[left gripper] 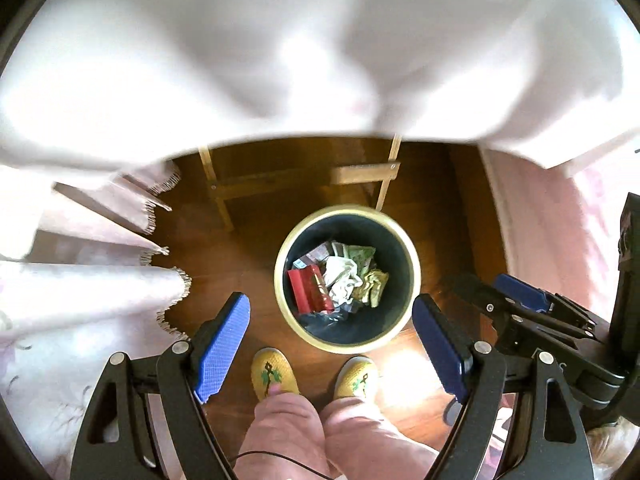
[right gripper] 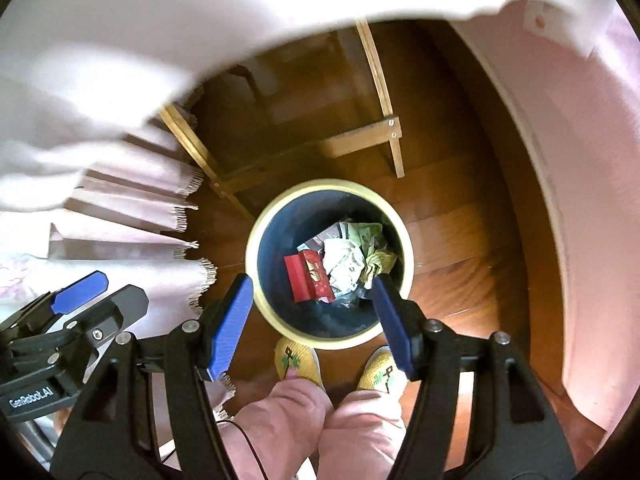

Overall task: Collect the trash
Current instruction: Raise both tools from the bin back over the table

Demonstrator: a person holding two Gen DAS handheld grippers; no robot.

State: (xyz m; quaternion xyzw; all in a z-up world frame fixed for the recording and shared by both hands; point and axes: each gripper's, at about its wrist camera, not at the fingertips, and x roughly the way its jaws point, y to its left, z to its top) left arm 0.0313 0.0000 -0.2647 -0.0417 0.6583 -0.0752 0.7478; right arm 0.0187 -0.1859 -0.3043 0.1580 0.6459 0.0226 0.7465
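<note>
Both claws, left gripper [left gripper: 332, 344] and right gripper [right gripper: 312, 320], hang spread and empty above the upright round bin [left gripper: 406, 248] on the wooden floor [left gripper: 256, 232], its mouth facing up, trash [left gripper: 340, 276] inside, by a cloth-draped table [left gripper: 280, 60].

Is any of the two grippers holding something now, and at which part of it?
Nothing is held. The left gripper and the right gripper are both open and empty above the trash bin, where the trash lies.

surface: wooden floor [left gripper: 256, 236] | on it: trash bin [left gripper: 414, 276], table legs [left gripper: 218, 188], person's slippers [left gripper: 274, 372]
</note>
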